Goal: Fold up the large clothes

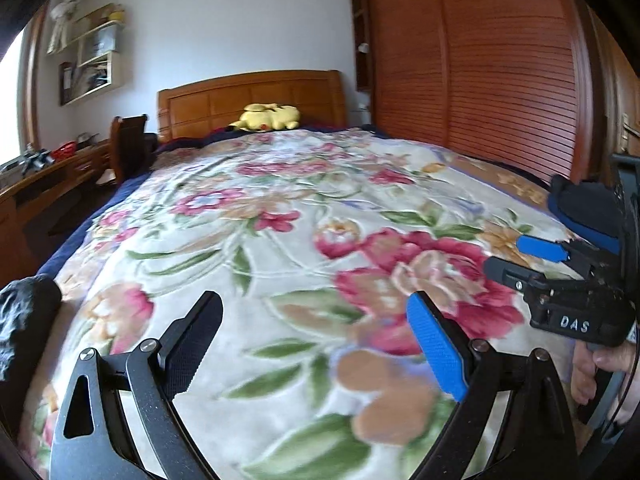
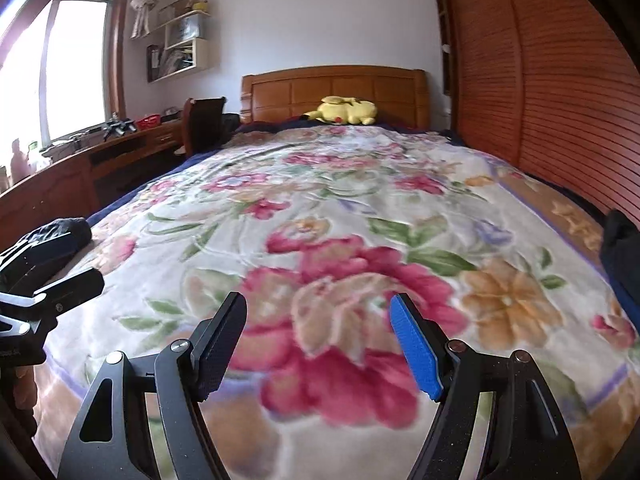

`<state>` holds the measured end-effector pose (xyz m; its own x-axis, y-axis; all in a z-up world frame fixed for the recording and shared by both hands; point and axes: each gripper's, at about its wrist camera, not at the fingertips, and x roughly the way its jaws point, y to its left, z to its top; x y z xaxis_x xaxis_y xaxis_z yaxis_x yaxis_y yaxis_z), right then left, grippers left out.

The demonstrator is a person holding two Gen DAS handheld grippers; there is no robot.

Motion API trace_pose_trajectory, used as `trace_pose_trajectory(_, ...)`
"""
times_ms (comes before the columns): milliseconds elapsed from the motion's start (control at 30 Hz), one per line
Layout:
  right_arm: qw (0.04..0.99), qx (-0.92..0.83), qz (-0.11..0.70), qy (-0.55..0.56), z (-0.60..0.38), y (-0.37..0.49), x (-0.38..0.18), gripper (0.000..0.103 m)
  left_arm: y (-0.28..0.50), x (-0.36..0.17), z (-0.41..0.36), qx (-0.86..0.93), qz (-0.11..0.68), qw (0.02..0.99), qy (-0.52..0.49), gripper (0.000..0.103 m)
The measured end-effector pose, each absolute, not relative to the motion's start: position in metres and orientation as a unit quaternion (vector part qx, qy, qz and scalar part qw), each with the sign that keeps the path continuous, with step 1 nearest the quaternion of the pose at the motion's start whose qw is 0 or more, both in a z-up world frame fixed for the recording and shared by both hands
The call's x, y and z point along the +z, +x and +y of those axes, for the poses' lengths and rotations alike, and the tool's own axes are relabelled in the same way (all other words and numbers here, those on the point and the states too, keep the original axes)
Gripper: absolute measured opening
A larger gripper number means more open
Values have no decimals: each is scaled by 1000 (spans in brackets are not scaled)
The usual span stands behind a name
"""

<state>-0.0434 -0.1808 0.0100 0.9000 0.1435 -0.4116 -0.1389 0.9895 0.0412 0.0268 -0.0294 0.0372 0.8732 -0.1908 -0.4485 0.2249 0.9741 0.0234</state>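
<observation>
A large floral blanket [image 1: 280, 240] lies spread flat over the bed; it also fills the right wrist view [image 2: 340, 208]. My left gripper [image 1: 314, 312] is open and empty, held just above the blanket's near end. My right gripper [image 2: 318, 312] is open and empty too, above a big red flower. The right gripper also shows at the right edge of the left wrist view [image 1: 520, 258], open. A dark bundle of cloth [image 1: 24, 320] lies at the near left of the bed, and shows in the right wrist view [image 2: 52, 240]. Another dark garment [image 2: 620, 256] lies at the right edge.
A yellow plush toy [image 1: 268, 117] lies by the wooden headboard [image 1: 252, 96]. A slatted wooden wardrobe [image 1: 480, 60] runs along the right side. A desk [image 2: 100, 152] and chair [image 2: 204, 120] stand left of the bed under a window [image 2: 60, 68]. Wall shelves [image 2: 180, 40] hang above.
</observation>
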Motion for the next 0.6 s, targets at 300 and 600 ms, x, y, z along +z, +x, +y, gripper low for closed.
trace_pose_trajectory(300, 980, 83, 183, -12, -157, -16, -9, 76, 37, 37, 15, -70, 206, 976, 12, 94)
trace_pose_trajectory(600, 987, 81, 140, -16, -157, -8, -25, 76, 23, 38, 26, -50, 174, 983, 16, 94)
